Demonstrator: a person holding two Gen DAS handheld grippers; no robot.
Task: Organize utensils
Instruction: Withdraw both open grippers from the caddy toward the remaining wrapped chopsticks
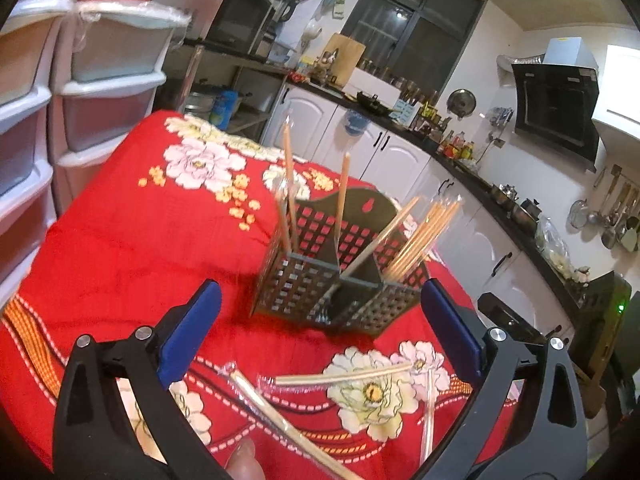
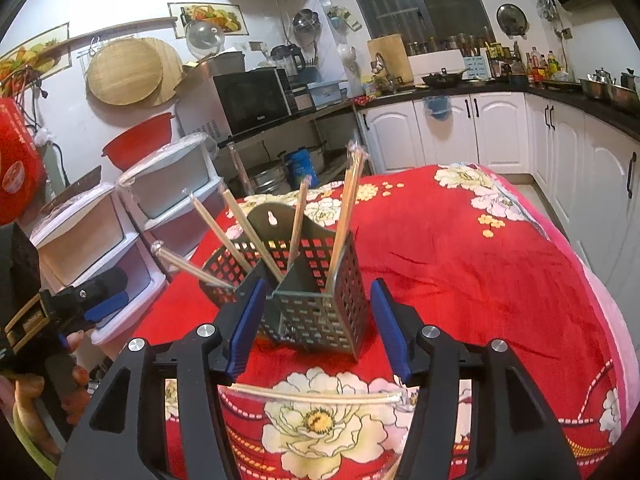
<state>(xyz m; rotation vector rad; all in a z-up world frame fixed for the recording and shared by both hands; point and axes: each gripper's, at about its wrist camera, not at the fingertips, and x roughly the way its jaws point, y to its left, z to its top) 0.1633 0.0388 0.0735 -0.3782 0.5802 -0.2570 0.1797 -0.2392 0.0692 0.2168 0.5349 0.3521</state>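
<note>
From your left wrist, the left gripper (image 1: 320,324) is spread wide and empty before the perforated holder (image 1: 340,280) on the red tablecloth (image 1: 132,240), wrapped chopsticks (image 1: 424,236) standing in its compartments. From your right wrist, the right gripper (image 2: 318,324) is likewise spread, the holder (image 2: 316,292) between its fingers, a loose chopstick (image 2: 316,396) lying beneath.

1. A red tablecloth with white and yellow flowers (image 2: 460,272) covers the table.
2. White plastic drawer towers (image 1: 100,92) stand just beside the table at its left, and a red plastic basin (image 2: 138,146) sits behind them.
3. A black microwave oven (image 2: 252,100) rests on a shelf at the far wall.
4. Two round woven trays (image 2: 126,70) hang on the left wall.
5. White cabinet doors with black handles (image 2: 496,128) run under a dark countertop (image 2: 460,90).
6. A black range hood (image 1: 556,108) hangs far right.
</note>
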